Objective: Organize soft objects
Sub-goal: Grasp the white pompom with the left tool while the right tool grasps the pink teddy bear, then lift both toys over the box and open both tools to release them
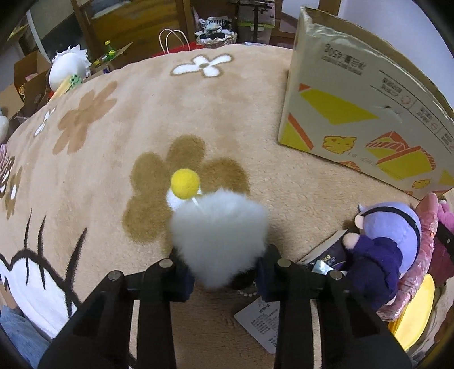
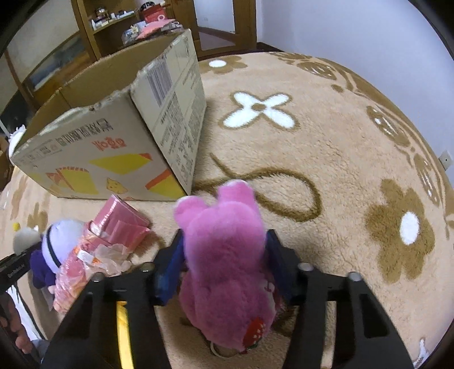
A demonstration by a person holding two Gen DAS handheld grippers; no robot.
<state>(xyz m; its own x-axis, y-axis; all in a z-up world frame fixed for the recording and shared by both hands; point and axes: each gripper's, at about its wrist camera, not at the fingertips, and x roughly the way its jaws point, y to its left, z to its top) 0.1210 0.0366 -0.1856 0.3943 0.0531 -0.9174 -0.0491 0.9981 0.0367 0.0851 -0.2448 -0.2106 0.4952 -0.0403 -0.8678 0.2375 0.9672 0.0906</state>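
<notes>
My left gripper is shut on a white fluffy toy with a yellow pompom on a stalk, held over the beige flower rug. My right gripper is shut on a pink plush bear with a strawberry patch. An open cardboard box with yellow and orange print stands on the rug at the right of the left wrist view, and also shows in the right wrist view. A purple-headed doll lies below the box, next to a pink plastic-wrapped pack.
A white paper tag lies on the rug under the left gripper. A yellow item lies under the pink pack. A white plush, boxes and a paper bag sit beyond the rug's far edge. Wooden shelves stand behind the box.
</notes>
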